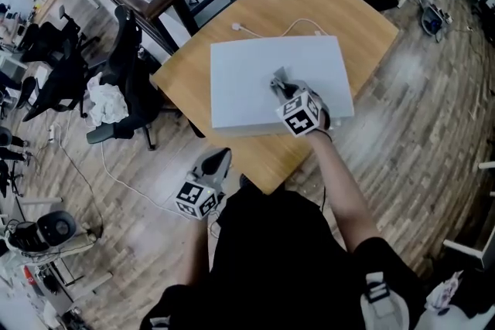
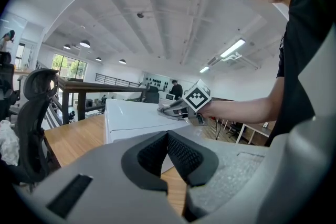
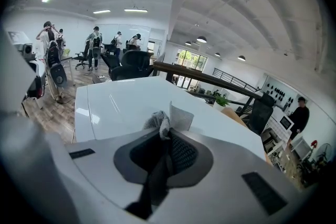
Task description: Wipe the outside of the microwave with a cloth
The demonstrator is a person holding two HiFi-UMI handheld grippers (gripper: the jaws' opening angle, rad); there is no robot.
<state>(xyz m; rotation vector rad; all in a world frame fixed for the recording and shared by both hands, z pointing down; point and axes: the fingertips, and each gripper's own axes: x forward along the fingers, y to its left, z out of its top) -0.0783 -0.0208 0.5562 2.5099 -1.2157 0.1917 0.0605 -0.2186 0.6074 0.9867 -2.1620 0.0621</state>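
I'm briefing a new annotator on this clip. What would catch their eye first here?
The white microwave fills the middle of the wooden table, seen from above. The right tool sits over its top, shut on a grey cloth. The left tool hangs shut and empty off the table's near edge.

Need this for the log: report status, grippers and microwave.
Right gripper shut on cloth, at microwave top. Left gripper shut, empty, low beside table. Nothing blocking the top.
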